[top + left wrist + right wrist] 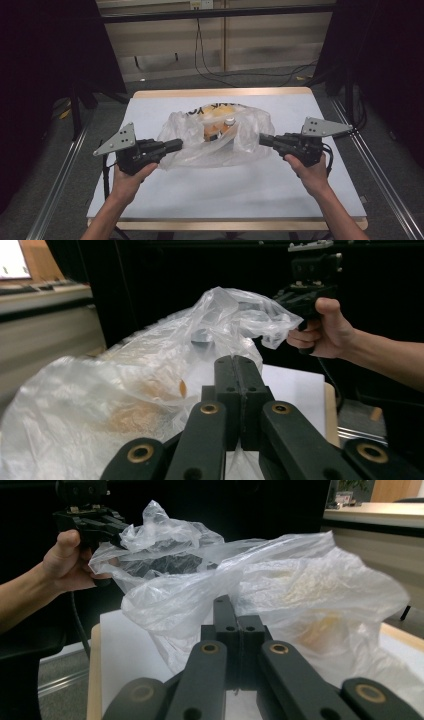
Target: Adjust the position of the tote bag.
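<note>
A clear plastic bag [250, 135] lies in the middle of the white table [225, 185], stretched between both grippers. Inside it I make out something orange [212, 131] and a small bottle with a white cap [229, 121]. My left gripper [177, 145] is shut on the bag's left edge, and my right gripper [262, 139] is shut on its right edge. In the left gripper view the jaws [240, 360] press together with the bag's film [150, 365] bunched around them. The right gripper view shows the same: closed jaws [235, 612] against the film [300, 580]. Most of the contents are blurred by the plastic.
A wooden rim [220, 93] borders the table, and metal rails [60, 170] run along both sides. Cables [215, 75] lie on the floor behind. Dark curtains stand left and right. Bare tabletop stretches in front of the bag.
</note>
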`<state>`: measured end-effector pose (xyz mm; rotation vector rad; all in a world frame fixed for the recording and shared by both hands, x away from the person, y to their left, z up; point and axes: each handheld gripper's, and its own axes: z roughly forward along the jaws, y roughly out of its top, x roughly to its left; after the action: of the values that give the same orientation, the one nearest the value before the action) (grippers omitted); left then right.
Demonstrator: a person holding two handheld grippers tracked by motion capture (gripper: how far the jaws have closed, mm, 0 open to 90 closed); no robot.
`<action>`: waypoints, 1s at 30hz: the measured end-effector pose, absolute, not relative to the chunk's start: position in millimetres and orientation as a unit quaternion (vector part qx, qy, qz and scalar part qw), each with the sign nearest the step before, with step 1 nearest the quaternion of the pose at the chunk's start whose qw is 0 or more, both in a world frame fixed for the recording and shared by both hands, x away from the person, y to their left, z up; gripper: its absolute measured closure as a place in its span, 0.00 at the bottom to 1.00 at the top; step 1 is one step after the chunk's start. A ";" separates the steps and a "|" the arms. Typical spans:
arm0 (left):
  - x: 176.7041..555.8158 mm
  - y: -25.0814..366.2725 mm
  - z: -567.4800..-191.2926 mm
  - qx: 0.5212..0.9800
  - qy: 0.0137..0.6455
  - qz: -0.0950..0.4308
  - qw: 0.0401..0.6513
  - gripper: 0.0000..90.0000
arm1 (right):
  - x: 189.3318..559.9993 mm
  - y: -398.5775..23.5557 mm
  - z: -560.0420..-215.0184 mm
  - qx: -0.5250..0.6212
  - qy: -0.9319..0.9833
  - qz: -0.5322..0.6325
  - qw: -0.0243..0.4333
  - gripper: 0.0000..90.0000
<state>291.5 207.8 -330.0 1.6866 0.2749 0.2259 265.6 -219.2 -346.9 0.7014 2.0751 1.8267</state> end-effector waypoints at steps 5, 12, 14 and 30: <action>301.9 208.7 -314.2 0.729 0.124 0.120 0.662 1.00 | 272.3 -224.3 -336.2 0.246 0.705 0.648 0.149 1.00; 317.4 208.3 -299.6 0.720 0.134 0.131 0.668 1.00 | 282.2 -227.2 -326.5 0.248 0.693 0.658 0.160 1.00; 321.1 209.1 -295.8 0.719 0.136 0.136 0.667 1.00 | 284.8 -230.1 -321.1 0.250 0.688 0.661 0.165 1.00; 349.7 223.2 -268.8 0.699 0.173 0.153 0.677 1.00 | 303.7 -239.6 -272.5 0.248 0.672 0.667 0.205 1.00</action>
<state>349.7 223.2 -268.8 1.5698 0.3890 0.3439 303.7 -239.6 -272.5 0.6919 1.8720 1.8599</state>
